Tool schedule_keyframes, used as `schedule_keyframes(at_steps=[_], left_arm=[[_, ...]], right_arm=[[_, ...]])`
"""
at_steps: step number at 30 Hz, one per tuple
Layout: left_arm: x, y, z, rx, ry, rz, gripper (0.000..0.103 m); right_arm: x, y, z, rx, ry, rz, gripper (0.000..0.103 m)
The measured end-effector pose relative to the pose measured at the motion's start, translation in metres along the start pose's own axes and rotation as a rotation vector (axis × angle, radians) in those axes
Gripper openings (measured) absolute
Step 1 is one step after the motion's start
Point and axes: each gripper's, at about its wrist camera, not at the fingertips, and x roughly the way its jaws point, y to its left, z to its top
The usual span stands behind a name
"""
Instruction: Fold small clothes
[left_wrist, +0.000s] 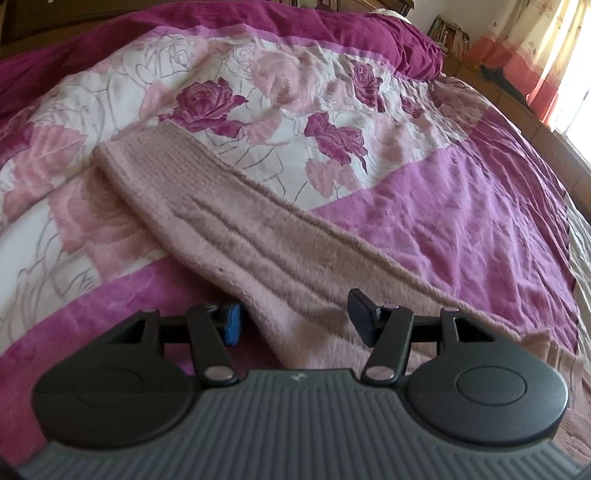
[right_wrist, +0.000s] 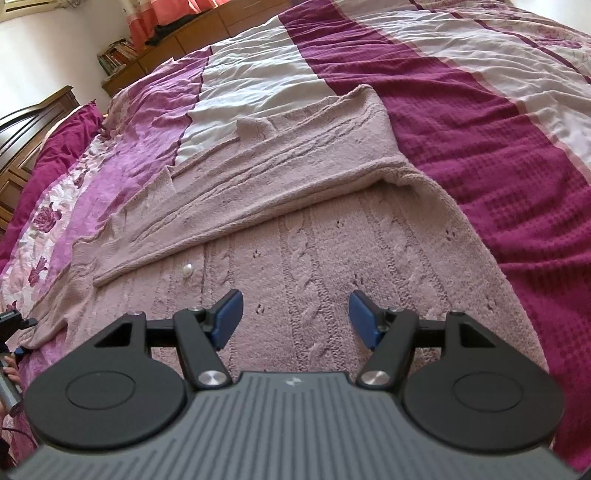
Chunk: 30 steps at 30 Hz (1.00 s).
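A pale pink cable-knit sweater (right_wrist: 314, 236) lies flat on the bed. One sleeve (right_wrist: 266, 170) is folded across its body, and a small white button (right_wrist: 187, 270) shows near the fold. My right gripper (right_wrist: 295, 319) is open and empty, just above the sweater's body. In the left wrist view the other sleeve (left_wrist: 221, 218) stretches away to its ribbed cuff (left_wrist: 147, 155). My left gripper (left_wrist: 295, 319) is open, its fingers on either side of the sleeve's near end, holding nothing.
The bed has a magenta, pink and white rose-print cover (left_wrist: 461, 206). A dark wooden headboard (right_wrist: 33, 110) stands at the left. Low wooden cabinets with books (right_wrist: 122, 55) and a bright curtained window (left_wrist: 554, 55) lie beyond the bed.
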Motion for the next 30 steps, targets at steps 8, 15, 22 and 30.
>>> schedule_keyframes(at_steps=[8, 15, 22, 30], left_arm=[[0.009, 0.009, 0.008, -0.055, -0.010, -0.060, 0.009], [-0.031, 0.011, 0.008, 0.020, -0.144, -0.081, 0.009], [-0.066, 0.000, 0.015, 0.042, -0.234, -0.076, 0.009], [-0.113, -0.043, 0.006, 0.111, -0.313, -0.202, 0.009]], right_arm=[[0.000, -0.001, 0.000, -0.001, 0.000, -0.001, 0.071], [-0.001, -0.004, 0.001, 0.007, -0.005, 0.005, 0.071], [-0.002, -0.007, 0.001, 0.011, -0.009, 0.011, 0.071], [-0.004, -0.011, -0.001, 0.022, -0.015, 0.028, 0.071]])
